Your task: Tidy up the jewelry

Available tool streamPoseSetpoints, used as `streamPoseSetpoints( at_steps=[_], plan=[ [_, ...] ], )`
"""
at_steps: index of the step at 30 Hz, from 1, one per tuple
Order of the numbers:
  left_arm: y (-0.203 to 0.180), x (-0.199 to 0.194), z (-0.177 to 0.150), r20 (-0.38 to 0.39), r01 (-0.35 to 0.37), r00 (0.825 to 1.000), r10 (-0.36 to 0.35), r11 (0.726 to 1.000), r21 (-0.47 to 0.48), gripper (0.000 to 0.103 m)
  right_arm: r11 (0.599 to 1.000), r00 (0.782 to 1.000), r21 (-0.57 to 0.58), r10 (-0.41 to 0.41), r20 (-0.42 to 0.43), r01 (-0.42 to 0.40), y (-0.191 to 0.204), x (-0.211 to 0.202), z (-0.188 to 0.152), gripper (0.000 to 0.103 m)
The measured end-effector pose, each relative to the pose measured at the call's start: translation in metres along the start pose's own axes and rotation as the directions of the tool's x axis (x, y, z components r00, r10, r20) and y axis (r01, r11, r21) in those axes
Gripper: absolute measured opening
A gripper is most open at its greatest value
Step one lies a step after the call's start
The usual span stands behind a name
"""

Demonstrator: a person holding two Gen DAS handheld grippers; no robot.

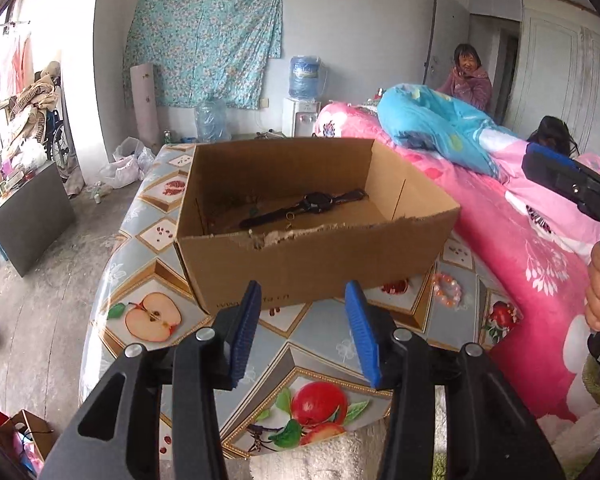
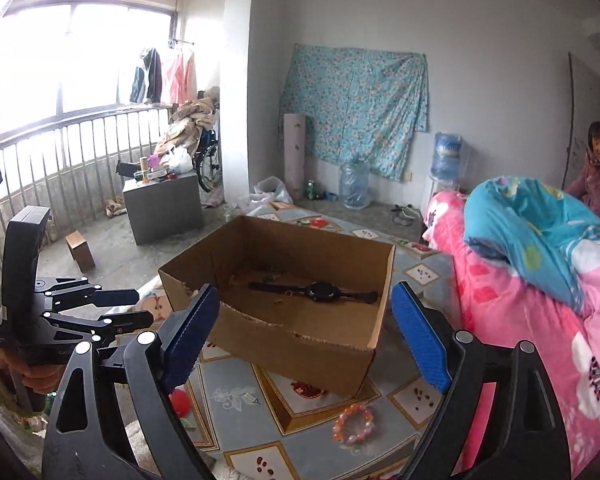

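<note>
Right wrist view shows the right gripper (image 2: 302, 340) spread wide and empty above the bracelet (image 2: 353, 424) (still on the surface (image 2: 236, 412), beside the box (image 2: 300, 344) holding a watch (image 2: 320, 291)). Left gripper (image 1: 302, 334) is half open, empty. Descending carelessly could snag the box's torn edge.

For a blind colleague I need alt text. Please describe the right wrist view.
The open right gripper, holding nothing, points at an open cardboard box on a fruit-patterned table; a black watch lies inside the box. A pink bead bracelet lies on the table in front of the box, the left gripper is at left, and pink bedding is at right.
</note>
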State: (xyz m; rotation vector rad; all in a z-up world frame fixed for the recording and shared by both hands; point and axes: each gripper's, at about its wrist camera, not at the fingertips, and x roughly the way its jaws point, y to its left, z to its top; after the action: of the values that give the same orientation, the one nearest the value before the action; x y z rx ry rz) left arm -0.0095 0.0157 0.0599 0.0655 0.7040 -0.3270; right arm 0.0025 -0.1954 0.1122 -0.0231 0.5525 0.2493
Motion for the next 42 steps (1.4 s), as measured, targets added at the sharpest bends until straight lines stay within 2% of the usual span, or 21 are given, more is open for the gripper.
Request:
streamPoseSetpoints(
  at_steps=[4, 7, 13, 18, 25, 32, 35, 39, 42],
  plan=[
    [-0.019, 0.028, -0.025, -0.068, -0.007, 0.998, 0.01, 0.999, 0.045, 0.042, 0.984, 0.991, 0.172, -0.015, -0.135, 0.039, -0.019, 0.015, -0.04, 0.083],
    [-0.026, 0.048, -0.036, -0.114, 0.002, 0.993, 0.004, 0.999, 0.052, 0.042, 0.954, 0.977, 0.292, -0.01, -0.213, 0.074, -0.03, 0.019, -0.065, 0.077],
    [-0.036, 0.072, -0.051, -0.169, -0.029, 0.985, 0.042, 0.996, 0.079, 0.042, 0.923, 0.954, 0.366, -0.006, -0.3, 0.121, -0.041, 0.032, -0.09, 0.064],
    [-0.035, 0.072, -0.054, -0.166, -0.06, 0.984, 0.069, 0.996, 0.063, 0.042, 0.925, 0.945, 0.362, 0.007, -0.326, 0.118, -0.04, 0.04, -0.096, 0.058],
    [-0.038, 0.079, -0.052, -0.186, -0.049, 0.981, 0.064, 0.995, 0.084, 0.042, 0.92, 0.943, 0.368, -0.006, -0.332, 0.135, -0.04, 0.041, -0.103, 0.054],
    [-0.042, 0.08, -0.05, -0.18, -0.026, 0.983, 0.043, 0.995, 0.097, 0.042, 0.934, 0.943, 0.322, -0.041, -0.331, 0.154, -0.038, 0.043, -0.1, 0.053],
    [-0.041, 0.08, -0.049, -0.174, -0.021, 0.984, 0.038, 0.995, 0.096, 0.042, 0.934, 0.941, 0.321, -0.042, -0.335, 0.156, -0.038, 0.044, -0.098, 0.048],
    [-0.038, 0.077, -0.049, -0.16, -0.022, 0.986, 0.036, 0.996, 0.089, 0.042, 0.939, 0.944, 0.298, -0.072, -0.322, 0.173, -0.037, 0.036, -0.097, 0.047],
    [-0.035, 0.078, -0.051, -0.169, -0.022, 0.985, 0.035, 0.997, 0.079, 0.042, 0.94, 0.939, 0.295, -0.064, -0.337, 0.171, -0.037, 0.039, -0.101, 0.044]
  ],
)
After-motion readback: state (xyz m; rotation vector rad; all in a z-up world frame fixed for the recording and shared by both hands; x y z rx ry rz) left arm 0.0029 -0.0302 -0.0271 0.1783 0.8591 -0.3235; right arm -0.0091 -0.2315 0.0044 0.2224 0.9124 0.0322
